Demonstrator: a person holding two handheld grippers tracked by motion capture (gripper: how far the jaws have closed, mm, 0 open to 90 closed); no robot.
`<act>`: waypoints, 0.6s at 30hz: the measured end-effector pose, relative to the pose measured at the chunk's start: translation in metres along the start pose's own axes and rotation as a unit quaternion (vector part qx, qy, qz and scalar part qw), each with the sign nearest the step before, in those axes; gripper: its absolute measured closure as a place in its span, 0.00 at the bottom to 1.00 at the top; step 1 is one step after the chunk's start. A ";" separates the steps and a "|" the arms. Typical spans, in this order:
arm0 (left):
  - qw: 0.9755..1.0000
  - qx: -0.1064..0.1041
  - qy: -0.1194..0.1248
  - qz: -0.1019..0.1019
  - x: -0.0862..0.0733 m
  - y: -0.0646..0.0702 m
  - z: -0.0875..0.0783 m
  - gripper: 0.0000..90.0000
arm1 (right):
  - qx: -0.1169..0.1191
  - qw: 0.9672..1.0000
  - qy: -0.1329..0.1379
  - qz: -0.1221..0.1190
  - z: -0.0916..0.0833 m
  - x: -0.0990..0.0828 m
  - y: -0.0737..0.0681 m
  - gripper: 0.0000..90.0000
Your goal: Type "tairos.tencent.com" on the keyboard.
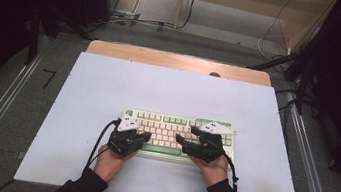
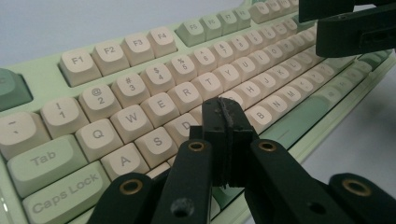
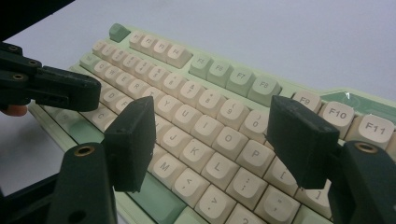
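Two grippers work over one keyboard. The left gripper (image 2: pixel 225 109) has its two black jaws pressed together with nothing between them, their joined tip over the keys just past D, close to the F and G caps, which they partly hide. The right gripper (image 3: pixel 210 135) stands wide, its two pads apart above the J, K, L, O and P caps, holding nothing; whether either pad touches a key cannot be told.

In the high view the left gripper (image 1: pixel 128 138) sits at about 7 o'clock of the keyboard (image 1: pixel 165 121) and the right gripper (image 1: pixel 202 143) at about 5 o'clock, each topped by one pale three-cornered plate and trailing one black cable. Two hands in dark sleeves come in from 6 o'clock, the left hand (image 1: pixel 110 160) and the right hand (image 1: pixel 213 168).

The keyboard, pale green with cream caps, lies on the near half of the table, long side across. Its front row is hidden under the grippers, and its far right end is cut off in the left gripper view.

The table (image 1: pixel 109 87) has a pale lilac-white top with a wooden strip (image 1: pixel 178 61) along its 12 o'clock edge. Around it are grey floor (image 1: pixel 8 88), cables on the floor (image 1: pixel 133 20) at 12 o'clock, and dark drapes at 9 and 3 o'clock, too dark to make out.
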State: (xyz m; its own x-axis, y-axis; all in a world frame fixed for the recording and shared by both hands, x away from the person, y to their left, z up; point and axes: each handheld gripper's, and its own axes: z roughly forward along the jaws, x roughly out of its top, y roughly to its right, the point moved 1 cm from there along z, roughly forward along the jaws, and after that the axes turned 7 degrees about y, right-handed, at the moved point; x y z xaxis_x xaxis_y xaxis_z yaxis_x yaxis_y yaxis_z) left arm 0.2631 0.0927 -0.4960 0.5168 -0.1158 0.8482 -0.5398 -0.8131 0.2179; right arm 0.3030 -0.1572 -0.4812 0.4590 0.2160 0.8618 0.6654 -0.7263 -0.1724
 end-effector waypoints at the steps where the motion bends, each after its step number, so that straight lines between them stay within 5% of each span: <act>1: 1.000 -0.001 -0.003 0.002 0.000 0.001 0.001 1.00 | -0.001 1.000 0.000 0.000 0.000 0.000 0.000 0.35; 18: 1.000 0.001 -0.020 0.004 -0.003 0.001 0.007 1.00 | -0.002 1.000 -0.002 0.002 -0.001 -0.001 0.001 0.35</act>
State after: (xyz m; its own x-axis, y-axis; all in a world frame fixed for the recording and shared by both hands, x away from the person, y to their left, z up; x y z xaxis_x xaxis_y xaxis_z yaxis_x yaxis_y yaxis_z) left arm 0.2650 0.0881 -0.5016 0.5383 -0.1455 0.8301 -0.5427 -0.8135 0.2093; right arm 0.3026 -0.1582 -0.4817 0.4636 0.2165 0.8592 0.6620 -0.7292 -0.1734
